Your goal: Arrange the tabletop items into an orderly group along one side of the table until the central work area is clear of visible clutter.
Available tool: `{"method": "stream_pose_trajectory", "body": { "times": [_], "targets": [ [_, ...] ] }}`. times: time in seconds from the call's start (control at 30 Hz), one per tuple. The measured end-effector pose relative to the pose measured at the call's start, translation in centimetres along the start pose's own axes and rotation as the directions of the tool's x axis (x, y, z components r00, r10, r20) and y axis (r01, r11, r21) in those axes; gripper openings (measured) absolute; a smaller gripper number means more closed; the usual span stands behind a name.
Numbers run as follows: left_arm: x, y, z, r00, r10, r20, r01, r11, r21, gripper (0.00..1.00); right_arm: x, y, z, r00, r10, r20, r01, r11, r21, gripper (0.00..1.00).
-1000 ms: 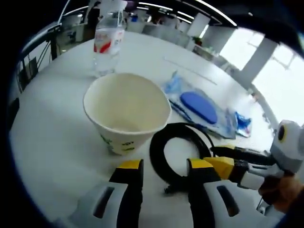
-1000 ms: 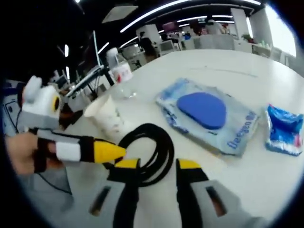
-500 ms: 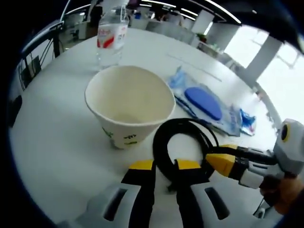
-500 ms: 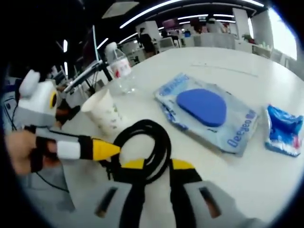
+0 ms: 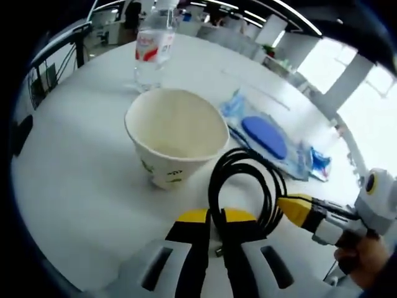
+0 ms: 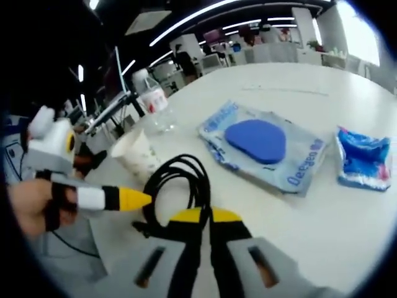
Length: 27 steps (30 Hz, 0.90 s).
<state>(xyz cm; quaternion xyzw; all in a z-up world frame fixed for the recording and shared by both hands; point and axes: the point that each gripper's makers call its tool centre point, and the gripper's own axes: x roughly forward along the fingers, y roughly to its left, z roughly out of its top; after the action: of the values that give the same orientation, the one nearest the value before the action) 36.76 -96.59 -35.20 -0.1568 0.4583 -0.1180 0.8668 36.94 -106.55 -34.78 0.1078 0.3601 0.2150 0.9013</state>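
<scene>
In the left gripper view, the left tool (image 5: 215, 218) is nearest, its yellow-tipped jaws pressed together on the near edge of the coiled black cable (image 5: 245, 186), which lies on the white tabletop (image 5: 74, 180). Just beside the cable, on its left, stands a paper cup (image 5: 175, 135), upright and with nothing visible inside. At the right edge, the right tool (image 5: 296, 207) comes in, held by a hand (image 5: 363, 261). Beyond the cable lies a clear packet with a blue pad (image 5: 265, 138) inside, and a small blue wrapper (image 5: 319, 167) lies near its far end. Farther behind the cup stands a clear water bottle (image 5: 154, 49) with a red label. In the right gripper view, the right tool (image 6: 201, 216) is nearest, and its jaws are also pinching the black cable (image 6: 177, 186) at the near side of the coil. The left tool (image 6: 133, 198) enters from the left, its yellow tip just beside the coil. Behind it stand the paper cup (image 6: 138, 154) and then the water bottle (image 6: 152, 98). The packet with the blue pad (image 6: 255, 141) lies flat in the middle, and the blue wrapper (image 6: 363, 159) is apart from it on the right.
</scene>
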Motion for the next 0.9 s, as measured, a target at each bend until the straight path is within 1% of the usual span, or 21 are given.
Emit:
{"method": "stream_pose_trajectory", "body": {
  "times": [0.13, 0.3, 0.5, 0.6, 0.7, 0.9],
  "targets": [
    [-0.5, -1.0, 0.1, 1.0, -0.02, 0.01, 0.02, 1.0, 0.011, 0.01, -1.1, -0.3, 0.2, 1.0, -0.011, 0.022, 0.01, 1.0, 0.027, 0.0],
    [-0.7, -2.3, 0.3, 0.999, -0.039, 0.015, 0.039, 0.999, 0.025, 0.01, -2.3, -0.9, 0.6, 0.999, -0.026, 0.041, 0.024, 0.999, 0.035, 0.0],
    [-0.7, -4.6, 0.3, 0.997, -0.08, 0.009, 0.079, 0.995, 0.054, 0.01, -4.1, -2.3, 1.4, 0.996, -0.059, 0.072, 0.056, 0.997, 0.043, 0.0],
    [-0.4, -5.8, 0.2, 0.995, -0.097, 0.001, 0.097, 0.993, 0.072, 0.01, -5.0, -3.0, 1.4, 0.994, -0.077, 0.081, 0.073, 0.996, 0.051, 0.0],
    [0.1, -7.5, -0.2, 0.992, -0.123, -0.016, 0.124, 0.987, 0.103, 0.01, -6.0, -4.2, 1.2, 0.991, -0.104, 0.086, 0.098, 0.993, 0.069, 0.0],
    [0.9, -10.3, -0.9, 0.985, -0.166, -0.046, 0.171, 0.976, 0.133, 0.01, -8.3, -6.9, 0.9, 0.982, -0.163, 0.096, 0.154, 0.983, 0.102, 0.0]
  ]
}}
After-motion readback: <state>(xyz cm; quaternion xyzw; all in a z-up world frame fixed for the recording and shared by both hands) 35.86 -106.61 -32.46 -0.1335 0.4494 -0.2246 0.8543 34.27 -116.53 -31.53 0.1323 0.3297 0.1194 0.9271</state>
